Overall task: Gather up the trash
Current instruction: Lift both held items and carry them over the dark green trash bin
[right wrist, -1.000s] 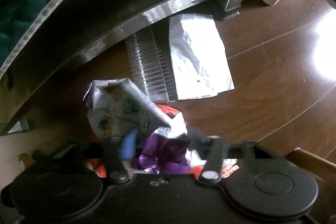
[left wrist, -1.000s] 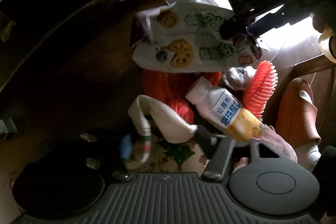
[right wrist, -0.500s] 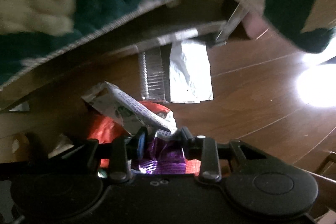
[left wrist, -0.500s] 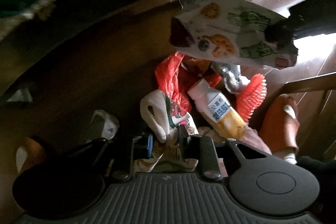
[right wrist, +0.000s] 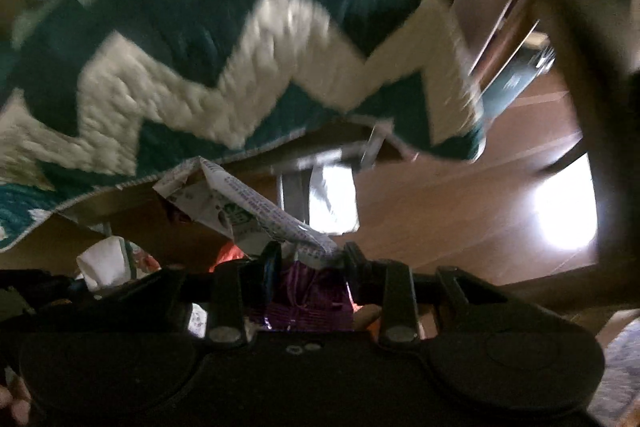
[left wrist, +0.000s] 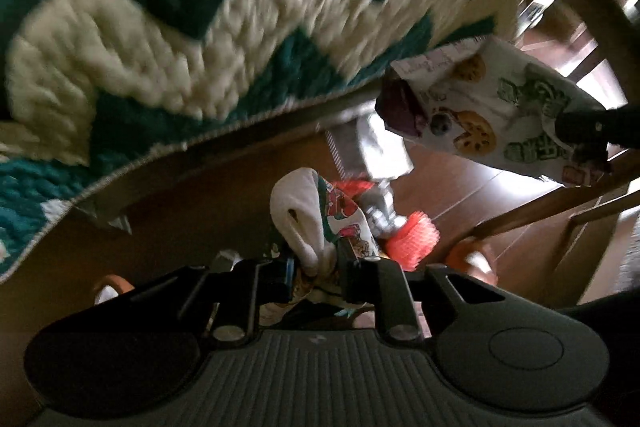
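Both grippers have risen since the earlier frames, so the green-and-cream zigzag blanket [left wrist: 224, 39], a second ago only a sliver along the top edge, now fills the upper half of both views, blurred; the brown wooden floor [right wrist: 440, 211] has dropped farther below, with a bright patch of light on its right; a silver foil sheet [right wrist: 334, 199] lies flat on that floor under the blanket's edge, beside a ribbed clear plastic piece; the white snack bag [left wrist: 488, 111], printed with lotus-root slices and green characters, has come up off the floor and hangs in the air at the right of the left wrist view, pinched at its purple end by the right gripper [right wrist: 308, 263], whose fingers press on the crumpled bag; the left gripper [left wrist: 318, 267] is clamped on a white patterned sock [left wrist: 320, 223], lifted clear of the pile; beyond it on the floor sit a red bristly brush [left wrist: 416, 235] and a crumpled grey wad [left wrist: 382, 211] touching it.
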`<state>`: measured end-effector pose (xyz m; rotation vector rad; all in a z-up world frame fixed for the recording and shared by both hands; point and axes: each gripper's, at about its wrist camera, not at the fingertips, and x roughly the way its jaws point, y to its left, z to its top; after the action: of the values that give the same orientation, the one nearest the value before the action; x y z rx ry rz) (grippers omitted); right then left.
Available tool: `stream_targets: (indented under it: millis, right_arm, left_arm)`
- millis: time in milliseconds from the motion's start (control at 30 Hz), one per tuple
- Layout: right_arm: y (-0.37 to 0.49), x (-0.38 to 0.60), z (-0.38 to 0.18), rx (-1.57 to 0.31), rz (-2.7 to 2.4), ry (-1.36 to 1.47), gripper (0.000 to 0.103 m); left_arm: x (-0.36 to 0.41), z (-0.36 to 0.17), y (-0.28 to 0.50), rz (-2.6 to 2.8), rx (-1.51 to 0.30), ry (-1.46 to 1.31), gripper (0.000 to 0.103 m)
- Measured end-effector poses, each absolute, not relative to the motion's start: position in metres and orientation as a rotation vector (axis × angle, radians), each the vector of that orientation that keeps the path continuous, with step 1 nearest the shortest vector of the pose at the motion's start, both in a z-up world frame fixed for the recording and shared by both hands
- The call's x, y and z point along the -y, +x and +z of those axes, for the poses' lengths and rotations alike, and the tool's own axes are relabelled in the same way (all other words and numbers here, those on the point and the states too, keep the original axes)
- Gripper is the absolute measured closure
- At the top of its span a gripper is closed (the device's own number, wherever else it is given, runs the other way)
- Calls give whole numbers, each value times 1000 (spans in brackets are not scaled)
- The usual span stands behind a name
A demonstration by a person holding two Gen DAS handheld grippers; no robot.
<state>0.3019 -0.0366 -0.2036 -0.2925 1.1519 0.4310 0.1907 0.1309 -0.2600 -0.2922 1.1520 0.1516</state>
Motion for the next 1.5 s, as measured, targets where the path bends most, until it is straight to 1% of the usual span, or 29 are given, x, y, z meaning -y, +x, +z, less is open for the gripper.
stream_targets:
  millis: [133, 367, 567, 667, 800, 1067, 1300, 1500]
  right_arm:
    - [276, 62, -146, -1042, 438, -276, 71]
    - [239, 113, -64, -885, 461, -225, 71]
    - [214, 147, -14, -763, 486, -184, 72]
    - [201, 164, 10, -691, 489, -179, 73]
    - [188, 190, 40, -603, 471, -175, 73]
    - [191, 233, 95, -498, 415, -176, 73]
    - [225, 272, 141, -447, 312, -133, 73]
    - [259, 309, 168, -402, 165, -168, 73]
  left_arm:
    - [-120, -206, 172, 151, -1055, -279, 84]
    - [-100, -102, 149, 173, -895, -256, 83]
    - [-73, -19, 131, 165, -765, -236, 83]
    - [-58, 12, 127, 145, -718, -225, 83]
    - [-36, 48, 125, 110, -667, -207, 83]
    - [-1, 106, 135, 56, -583, -137, 83]
    - [32, 147, 162, -3, -523, -117, 84]
    - [76, 195, 201, -88, -466, -91, 84]
